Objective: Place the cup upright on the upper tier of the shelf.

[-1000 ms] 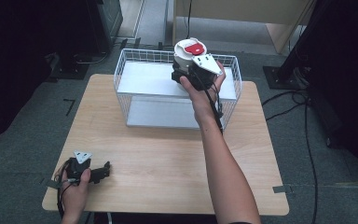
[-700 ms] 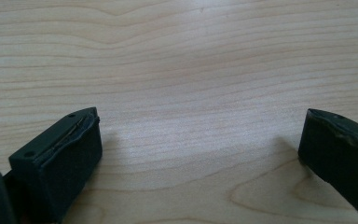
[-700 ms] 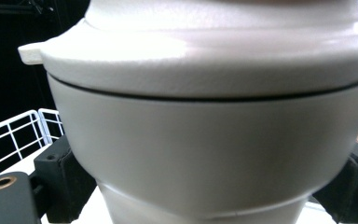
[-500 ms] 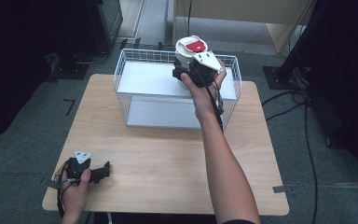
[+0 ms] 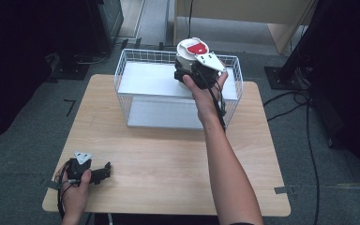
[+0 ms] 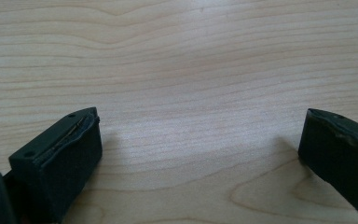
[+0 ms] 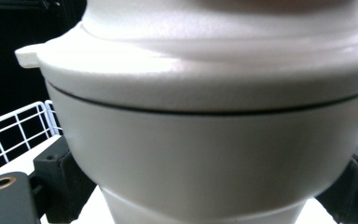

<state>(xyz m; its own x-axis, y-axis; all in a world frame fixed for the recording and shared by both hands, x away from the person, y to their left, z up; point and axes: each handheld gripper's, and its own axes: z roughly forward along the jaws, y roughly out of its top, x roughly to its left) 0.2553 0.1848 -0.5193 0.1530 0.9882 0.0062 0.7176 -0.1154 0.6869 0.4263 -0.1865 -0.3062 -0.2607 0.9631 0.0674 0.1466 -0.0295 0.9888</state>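
Observation:
A white foam cup (image 5: 186, 58) with a white lid and a red label (image 5: 196, 47) is held upright above the back right of a white wire basket (image 5: 122, 70). My right gripper (image 5: 186, 67) is shut on the cup's body. In the right gripper view the cup (image 7: 205, 135) fills the frame, and the black jaws of the right gripper (image 7: 205, 186) press on both its sides. My left gripper (image 5: 104, 169) lies on the wooden table (image 5: 168, 159) at the front left. It is open, and the left gripper (image 6: 200, 135) has only bare wood between its jaws.
The basket stands at the back middle of the table, with a white panel (image 5: 150, 77) lying inside it. Black stands and cables (image 5: 304, 108) sit on the grey floor to the right. Dark equipment is at the back left.
The right hand has drifted a little to the left with the cup over the basket. The left gripper has not moved.

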